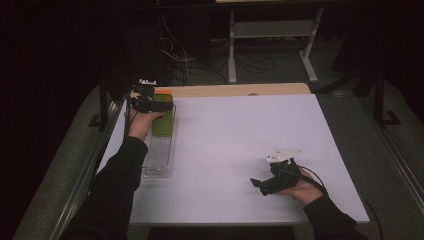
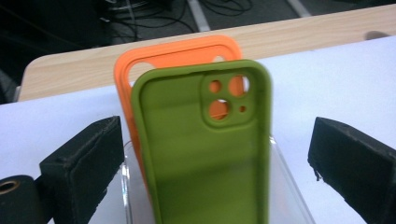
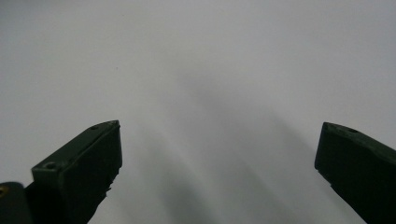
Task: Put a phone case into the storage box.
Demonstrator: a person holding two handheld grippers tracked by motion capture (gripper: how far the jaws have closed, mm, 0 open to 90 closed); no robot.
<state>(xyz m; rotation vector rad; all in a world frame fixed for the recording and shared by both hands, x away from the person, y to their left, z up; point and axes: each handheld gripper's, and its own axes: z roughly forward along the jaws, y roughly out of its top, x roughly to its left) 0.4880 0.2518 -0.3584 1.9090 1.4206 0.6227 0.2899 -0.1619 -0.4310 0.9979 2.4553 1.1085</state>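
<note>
On the left side of the white surface (image 1: 225,150), the left gripper (image 1: 152,104) is at the far end of a clear rack (image 1: 159,160). A green phone case (image 2: 205,154) stands up in that rack, right between the gripper's two jaws. The jaws are apart and do not touch it. Just behind the green case stands an orange phone case (image 2: 177,53). Over on the right, the right gripper (image 1: 257,182) rests low by the near edge, well apart from the rack, jaws wide apart with nothing between them.
</note>
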